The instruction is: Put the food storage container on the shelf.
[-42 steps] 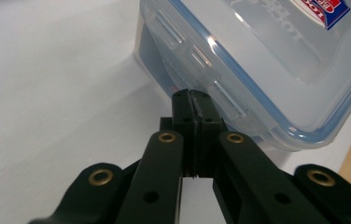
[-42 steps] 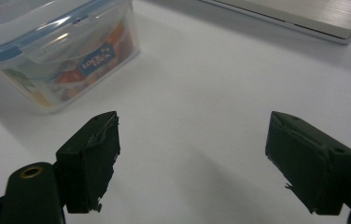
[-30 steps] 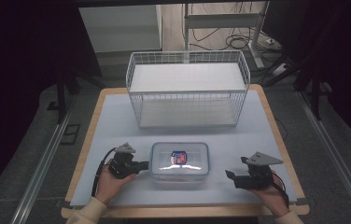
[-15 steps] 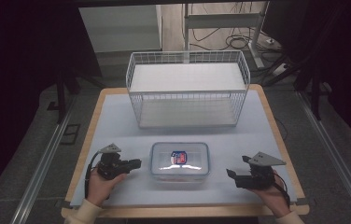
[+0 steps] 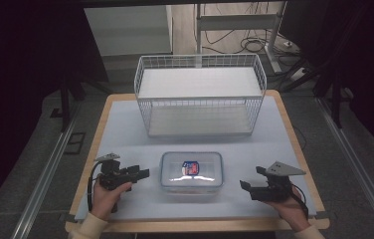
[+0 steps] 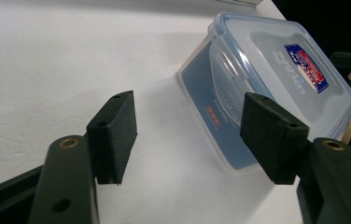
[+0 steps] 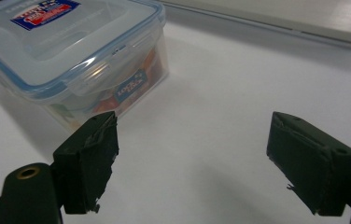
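We find the lidded container on the table, just in front of the wire basket. Our left tool and right tool flank it, both wide open and empty. To lift it, we should probably close in level on opposite walls below the lid rim.

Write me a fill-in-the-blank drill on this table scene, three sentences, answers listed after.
1. The lid on the clear box is ____.
2. The wire basket stands ____ the box, farther from the person.
3. The left gripper and the right gripper both have their jaws ____, holding nothing.

Missing words: shut; behind; open
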`<state>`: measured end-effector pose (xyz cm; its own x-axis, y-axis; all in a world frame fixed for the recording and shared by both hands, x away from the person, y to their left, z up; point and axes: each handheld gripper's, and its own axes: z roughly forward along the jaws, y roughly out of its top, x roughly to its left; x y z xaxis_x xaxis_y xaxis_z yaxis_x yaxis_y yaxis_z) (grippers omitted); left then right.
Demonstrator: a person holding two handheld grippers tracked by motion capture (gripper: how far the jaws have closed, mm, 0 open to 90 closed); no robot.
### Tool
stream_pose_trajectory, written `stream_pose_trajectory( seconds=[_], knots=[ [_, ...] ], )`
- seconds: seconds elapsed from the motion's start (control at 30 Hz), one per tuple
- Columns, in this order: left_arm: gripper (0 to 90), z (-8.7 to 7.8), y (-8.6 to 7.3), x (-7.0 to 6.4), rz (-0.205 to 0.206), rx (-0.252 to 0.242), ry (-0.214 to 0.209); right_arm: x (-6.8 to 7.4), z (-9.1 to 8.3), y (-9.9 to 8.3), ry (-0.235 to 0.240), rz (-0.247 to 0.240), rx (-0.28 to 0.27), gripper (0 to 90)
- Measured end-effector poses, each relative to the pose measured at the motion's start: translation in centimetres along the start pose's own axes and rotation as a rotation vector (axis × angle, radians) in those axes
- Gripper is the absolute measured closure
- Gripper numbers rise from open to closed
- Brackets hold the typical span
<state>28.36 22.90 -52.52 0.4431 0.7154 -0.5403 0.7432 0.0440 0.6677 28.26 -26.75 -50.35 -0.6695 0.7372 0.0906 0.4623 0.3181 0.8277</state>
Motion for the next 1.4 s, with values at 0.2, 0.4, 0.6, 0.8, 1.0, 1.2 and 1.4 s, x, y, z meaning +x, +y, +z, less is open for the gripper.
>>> stream_pose_trajectory(
  seconds=[0.2,0.4,0.6,0.8,1.0,1.2,1.4],
  knots=[
    [32.1,0.6,0.3,-0.4,-0.003,0.023,-0.03,0.0,-0.2,0.1,0.054,0.069,0.008,17.9],
    [28.1,1.3,0.5,-0.7,-0.026,0.062,-0.07,0.1,0.9,0.3,0.108,0.106,0.039,18.2],
    [25.0,2.2,0.9,-1.0,-0.059,0.077,-0.118,0.2,1.1,0.4,0.116,0.107,0.033,18.2],
    [23.9,3.5,1.3,-1.7,-0.078,0.101,-0.179,0.2,1.1,0.5,0.1,0.115,0.024,18.5],
    [23.2,4.5,1.1,-2.1,-0.097,0.131,-0.204,0.3,1.3,0.5,0.099,0.107,0.026,18.4],
    [26.6,4.7,1.0,-2.3,-0.107,0.141,-0.228,0.2,1.1,0.6,0.096,0.108,0.02,18.5],
    [29.0,4.7,1.0,-2.3,-0.1,0.147,-0.231,0.1,1.1,0.7,0.1,0.119,0.016,18.7]
  ],
)
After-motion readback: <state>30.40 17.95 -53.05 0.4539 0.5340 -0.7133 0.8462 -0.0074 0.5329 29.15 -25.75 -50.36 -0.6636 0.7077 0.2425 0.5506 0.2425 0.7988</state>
